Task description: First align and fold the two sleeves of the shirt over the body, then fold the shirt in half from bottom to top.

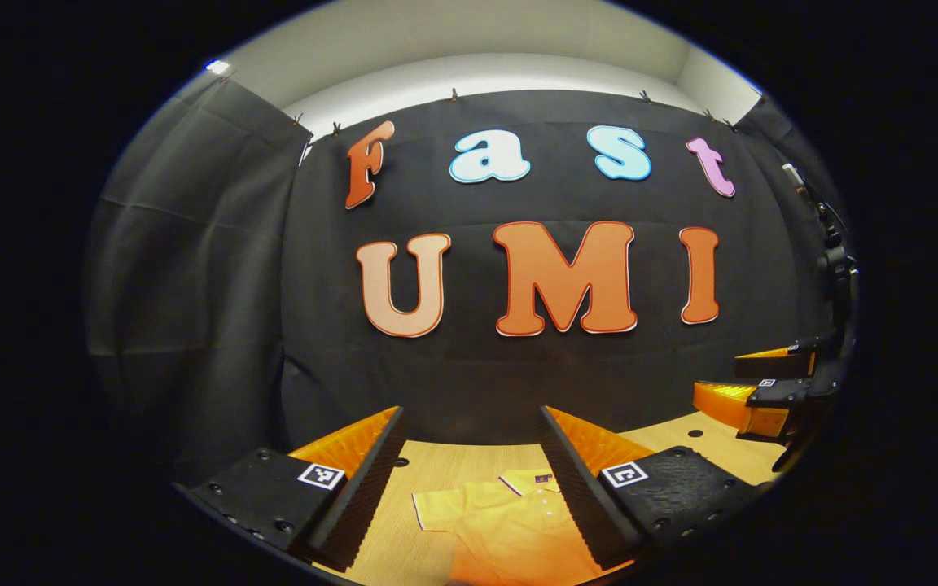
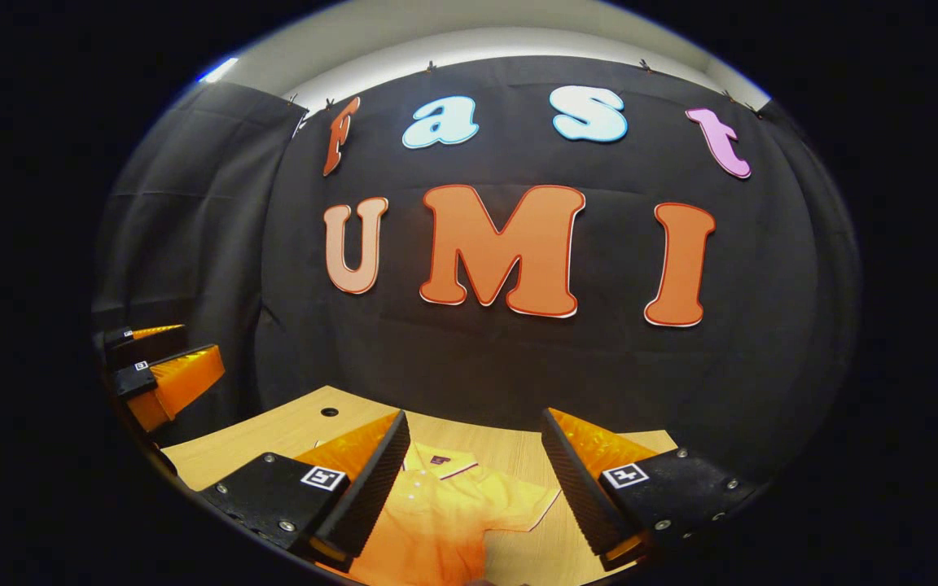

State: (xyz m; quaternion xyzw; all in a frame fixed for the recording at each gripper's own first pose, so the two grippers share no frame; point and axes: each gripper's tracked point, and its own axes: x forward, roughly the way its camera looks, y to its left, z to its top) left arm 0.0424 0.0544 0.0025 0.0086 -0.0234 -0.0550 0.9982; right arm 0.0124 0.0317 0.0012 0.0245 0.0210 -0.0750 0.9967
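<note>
Well, both tongs point(image 1: 469, 480) gape above the flat shirt point(image 1: 510, 521) on the table point(image 1: 428, 464).

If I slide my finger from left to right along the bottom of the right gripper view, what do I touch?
The other gripper far left → table → shirt between this gripper's open fingers → more bare table.

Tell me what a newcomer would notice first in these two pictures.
The yellow polo shirt lies flat on the wooden table, collar toward the black cloth wall, with both short sleeves spread out unfolded. The left tool and the right tool both hang above it with jaws wide open, holding nothing; each also appears at the edge of the other's view.
</note>
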